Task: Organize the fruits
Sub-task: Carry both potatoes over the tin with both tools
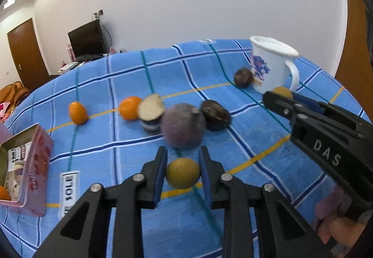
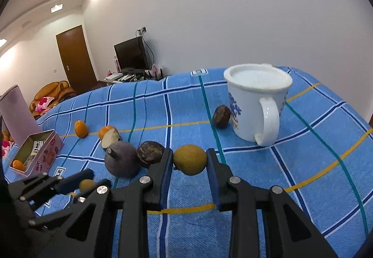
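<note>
The left gripper (image 1: 183,173) holds a small yellow fruit (image 1: 183,173) between its pads. The right gripper (image 2: 190,161) seems closed on another yellow-brown fruit (image 2: 190,159); the purple fruit (image 2: 121,159) lies to its left.

Two yellow fruits (image 2: 190,159) (image 2: 86,184). Three oranges: two (image 1: 78,113) (image 1: 130,108) on the cloth, one (image 2: 18,164) in the tin. One purple fruit (image 1: 183,126). Two dark brown fruits (image 1: 215,114) (image 1: 243,77). One cut piece (image 1: 151,107) with a pale face. One mug (image 2: 255,104). One pink tin (image 2: 50,152). Two tongs (image 1: 183,173) (image 2: 190,170).
</note>
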A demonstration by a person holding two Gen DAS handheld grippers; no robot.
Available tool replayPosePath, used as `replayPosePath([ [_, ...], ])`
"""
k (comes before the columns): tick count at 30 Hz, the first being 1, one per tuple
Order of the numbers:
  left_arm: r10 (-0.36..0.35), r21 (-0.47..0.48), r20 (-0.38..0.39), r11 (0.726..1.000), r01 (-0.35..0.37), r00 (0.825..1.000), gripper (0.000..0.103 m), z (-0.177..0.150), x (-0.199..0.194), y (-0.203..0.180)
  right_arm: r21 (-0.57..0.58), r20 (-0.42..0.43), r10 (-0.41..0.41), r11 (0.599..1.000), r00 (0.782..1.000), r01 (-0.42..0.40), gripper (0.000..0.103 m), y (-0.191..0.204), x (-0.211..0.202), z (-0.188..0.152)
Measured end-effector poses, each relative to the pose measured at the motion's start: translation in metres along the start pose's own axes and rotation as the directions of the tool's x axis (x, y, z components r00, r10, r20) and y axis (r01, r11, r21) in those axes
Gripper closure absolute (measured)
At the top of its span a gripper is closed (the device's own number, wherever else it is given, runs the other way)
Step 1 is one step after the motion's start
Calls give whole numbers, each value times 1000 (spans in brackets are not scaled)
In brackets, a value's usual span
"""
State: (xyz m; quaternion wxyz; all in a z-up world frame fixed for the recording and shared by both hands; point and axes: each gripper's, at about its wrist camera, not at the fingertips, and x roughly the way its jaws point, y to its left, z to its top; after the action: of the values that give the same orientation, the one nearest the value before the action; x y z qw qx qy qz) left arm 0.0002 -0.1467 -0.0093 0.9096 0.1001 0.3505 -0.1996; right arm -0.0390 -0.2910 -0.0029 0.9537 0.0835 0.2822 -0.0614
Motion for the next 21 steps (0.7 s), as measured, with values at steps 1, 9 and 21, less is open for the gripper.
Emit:
replayPosePath([
  [1,10,-3,8,1000,-10,1000,74,-1,-2,5,-10,13,-5,1000,1000,5,72,3,-2,0],
  [9,97,-29,50,995,-95,994,74,-11,-13,46,-85,57,-43,995,997,48,72,26,-9,-2],
  [21,127,-91,54,988,-122,990,74,-25,-23,92,-117,6,-17,993,1000,17,72,70,-9,-14],
])
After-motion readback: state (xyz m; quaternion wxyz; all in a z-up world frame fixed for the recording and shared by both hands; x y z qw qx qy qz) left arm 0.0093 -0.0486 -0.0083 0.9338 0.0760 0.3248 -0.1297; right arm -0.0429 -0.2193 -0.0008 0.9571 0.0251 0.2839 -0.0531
